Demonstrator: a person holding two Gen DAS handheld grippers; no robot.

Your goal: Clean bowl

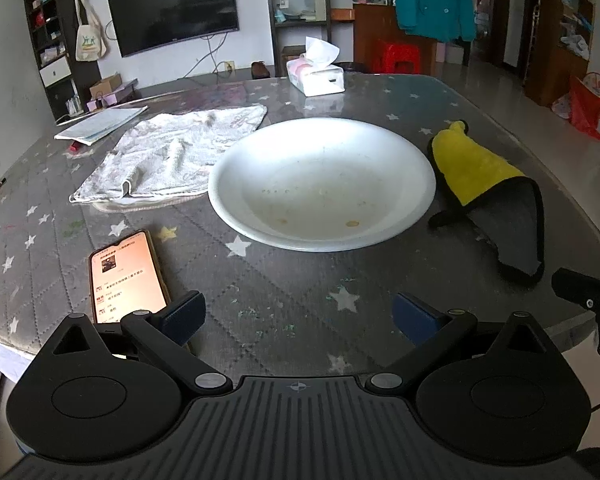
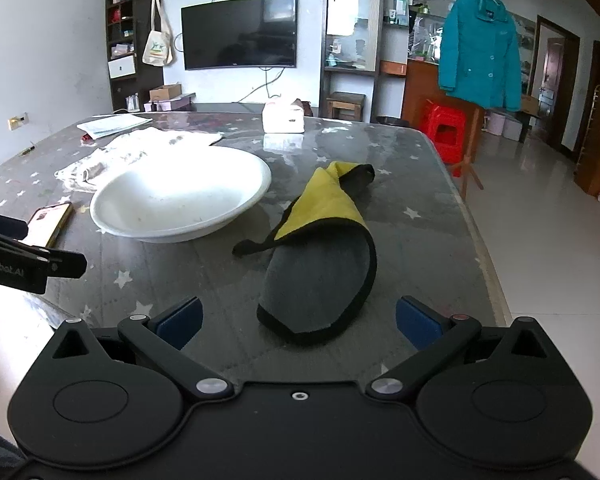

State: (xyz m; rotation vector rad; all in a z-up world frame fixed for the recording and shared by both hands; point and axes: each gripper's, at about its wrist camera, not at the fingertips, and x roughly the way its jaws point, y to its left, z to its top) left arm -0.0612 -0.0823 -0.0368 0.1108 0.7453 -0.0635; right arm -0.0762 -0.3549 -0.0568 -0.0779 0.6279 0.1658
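Observation:
A wide white bowl [image 1: 322, 184] [image 2: 180, 194] sits on the star-patterned table, with small brownish specks on its inner floor. To its right lies a folded yellow and grey cloth with a black border [image 1: 488, 192] [image 2: 320, 256]. My left gripper [image 1: 298, 316] is open, low over the near table edge, short of the bowl and holding nothing. My right gripper [image 2: 300, 318] is open too, its blue pads either side of the cloth's near grey end without touching it. Part of the left gripper shows at the left edge of the right wrist view.
A lit phone [image 1: 128, 276] lies near my left finger. A grey-white towel [image 1: 172, 156] is spread left of the bowl, papers [image 1: 100, 124] beyond it. A tissue pack [image 1: 316, 74] stands at the far side. The table's right edge [image 2: 476, 240] drops to tiled floor.

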